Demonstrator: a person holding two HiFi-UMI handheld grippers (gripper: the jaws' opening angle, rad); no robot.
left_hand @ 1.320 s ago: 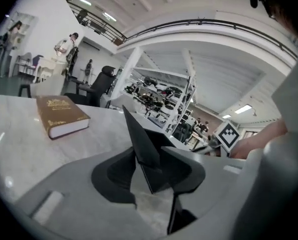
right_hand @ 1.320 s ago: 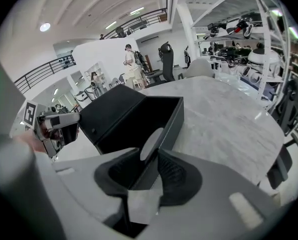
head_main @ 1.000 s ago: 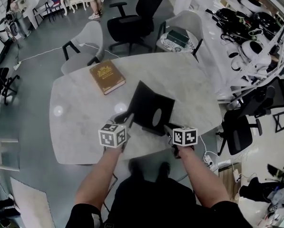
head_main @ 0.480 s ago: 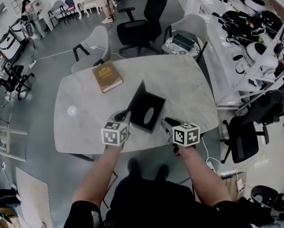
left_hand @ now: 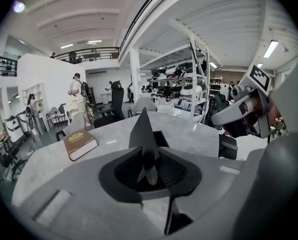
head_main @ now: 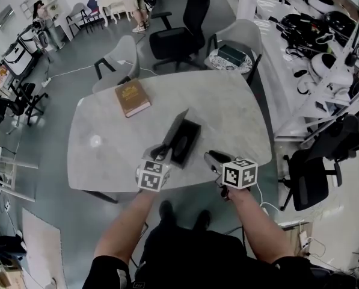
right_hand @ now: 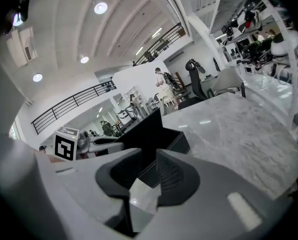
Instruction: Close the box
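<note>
Box (head_main: 187,144) lid (head_main: 174,127) tilted up, closing step underway. Left gripper (head_main: 159,155) jaws opening, lid edge between them. Right gripper (head_main: 211,159) jaws apart, empty. Next, likely: push lid flat.

A grey marble table (head_main: 239,125) is seen, with a brown book (head_main: 132,97) laid flat at its ten o'clock. Beyond the far edge, a grey chair (head_main: 120,56) is placed at eleven o'clock, a black office chair (head_main: 178,38) at twelve, and a second grey chair (head_main: 242,32) at one, with a green box-like item (head_main: 230,53) set on its seat. Shelving (head_main: 323,47) is ranged at three o'clock.
</note>
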